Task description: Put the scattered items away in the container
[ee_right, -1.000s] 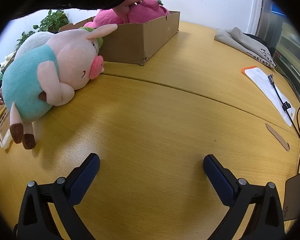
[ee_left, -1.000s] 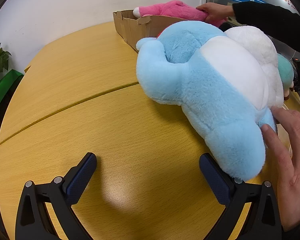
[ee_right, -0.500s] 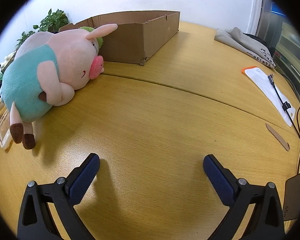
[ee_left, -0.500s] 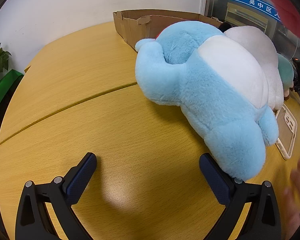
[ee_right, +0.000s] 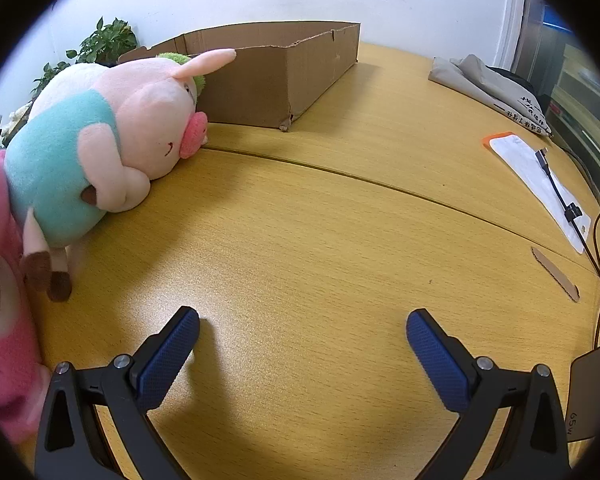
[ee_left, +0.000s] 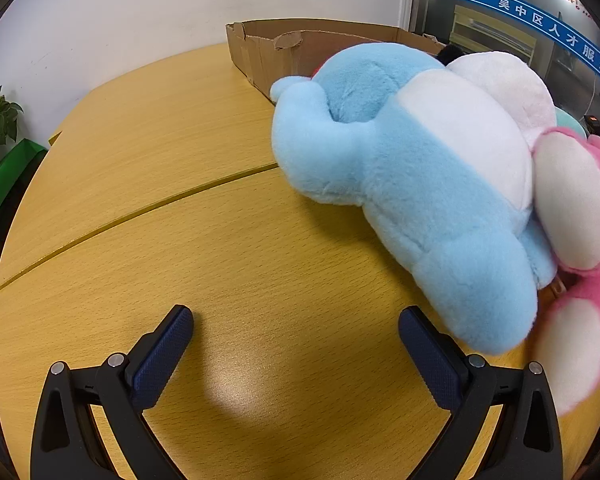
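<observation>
You had nothing in either claw: the left gripper (ee_left: 296, 344) and the right gripper (ee_right: 302, 344) both sat low over the table (ee_right: 340, 248) with jaws spread wide and empty. By the look of it the tidying had barely begun. The cardboard box (ee_right: 276, 80) stood at the far side, and what could be seen of its inside showed no toy, though most of the interior was hidden from both cameras. Three plush toys lay outside it: the blue plush (ee_left: 400, 184) on its side just ahead of your left claw, its foot nearly touching the right finger; the pig plush (ee_right: 104, 148) with its snout near the box wall; and a pink plush (ee_left: 580, 240), blurred at the frame edge, pressed against the blue one. A white plush shape behind the blue one was probably the pig's back. Off to your right lay a folded cloth (ee_right: 488, 84), a white pouch (ee_right: 536, 176) with a cable (ee_right: 572, 216) across it, and a charger (ee_right: 592, 396), all clear of the path to the box.
</observation>
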